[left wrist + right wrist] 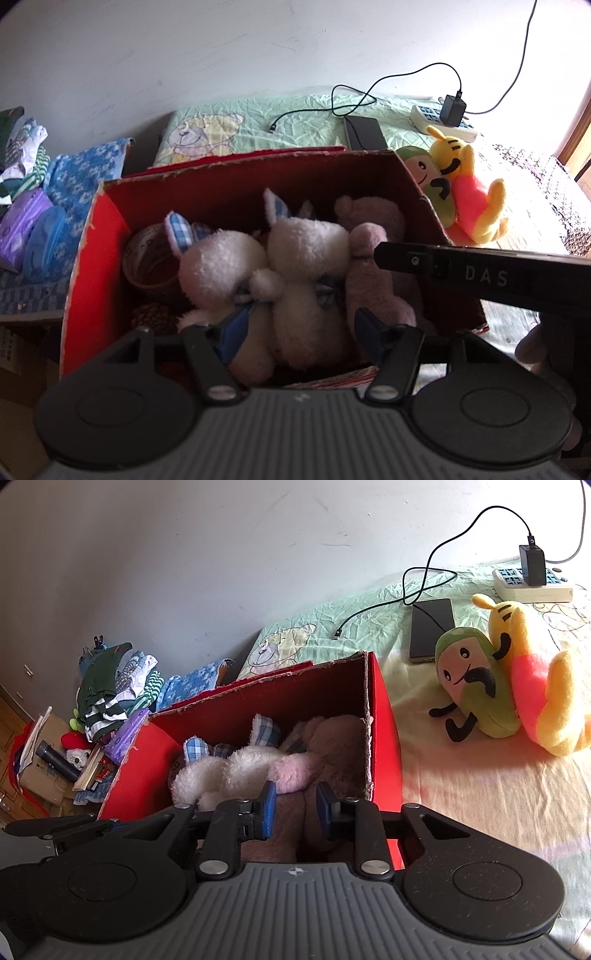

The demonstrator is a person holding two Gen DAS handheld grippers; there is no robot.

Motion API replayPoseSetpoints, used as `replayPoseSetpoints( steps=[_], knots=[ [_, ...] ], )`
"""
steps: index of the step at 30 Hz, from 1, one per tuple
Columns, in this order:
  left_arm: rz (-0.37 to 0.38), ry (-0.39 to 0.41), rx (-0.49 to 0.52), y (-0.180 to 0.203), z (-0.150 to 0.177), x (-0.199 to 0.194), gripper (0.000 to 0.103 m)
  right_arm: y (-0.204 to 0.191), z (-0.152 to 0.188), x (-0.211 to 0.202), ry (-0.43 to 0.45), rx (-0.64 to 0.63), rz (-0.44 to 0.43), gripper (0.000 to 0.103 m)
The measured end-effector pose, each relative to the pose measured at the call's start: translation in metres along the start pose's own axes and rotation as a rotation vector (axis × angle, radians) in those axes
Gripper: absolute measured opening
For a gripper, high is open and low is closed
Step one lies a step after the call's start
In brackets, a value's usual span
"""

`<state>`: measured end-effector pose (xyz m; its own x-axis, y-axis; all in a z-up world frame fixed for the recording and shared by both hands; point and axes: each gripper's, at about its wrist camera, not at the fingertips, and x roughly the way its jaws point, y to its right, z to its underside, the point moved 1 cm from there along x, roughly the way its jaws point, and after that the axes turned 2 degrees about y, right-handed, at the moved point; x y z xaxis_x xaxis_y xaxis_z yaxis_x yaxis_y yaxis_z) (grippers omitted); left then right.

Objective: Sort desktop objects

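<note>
Both grippers hover over the red box [384,731] on the bed, left gripper [301,330] and right gripper [295,806] with fingers spread, empty. Bunnies [258,266] fill it; avocado plush [472,679] lies outside — light, soft, best pinched mid-body.

Background: phone [431,627] flat on green sheet [369,609], black cable [424,583] looped beside it. Power strip [533,585] with charger [532,565] plugged in. Clothes pile [114,686] at wall, left. Cardboard box [40,775] on floor.
</note>
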<state>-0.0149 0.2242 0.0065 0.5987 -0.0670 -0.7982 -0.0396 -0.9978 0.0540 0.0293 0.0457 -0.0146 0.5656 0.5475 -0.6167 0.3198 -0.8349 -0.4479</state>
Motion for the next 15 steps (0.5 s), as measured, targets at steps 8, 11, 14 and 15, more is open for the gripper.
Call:
replayPoseSetpoints(
  steps=[8, 11, 14, 15],
  knots=[
    [-0.031, -0.02, -0.013, -0.003, 0.004, 0.005, 0.068, -0.006, 0.003, 0.003, -0.006, -0.036, 0.019, 0.026],
    [-0.047, -0.028, -0.013, -0.003, 0.005, 0.007, 0.07, -0.006, 0.003, 0.003, -0.01, -0.033, 0.023, 0.026],
    [-0.06, -0.037, -0.011, -0.002, 0.007, 0.01, 0.071, -0.006, 0.003, 0.003, -0.012, -0.029, 0.023, 0.026],
    [-0.06, -0.043, -0.013, -0.003, 0.008, 0.011, 0.071, -0.006, 0.003, 0.003, -0.013, -0.032, 0.026, 0.026]
  ],
)
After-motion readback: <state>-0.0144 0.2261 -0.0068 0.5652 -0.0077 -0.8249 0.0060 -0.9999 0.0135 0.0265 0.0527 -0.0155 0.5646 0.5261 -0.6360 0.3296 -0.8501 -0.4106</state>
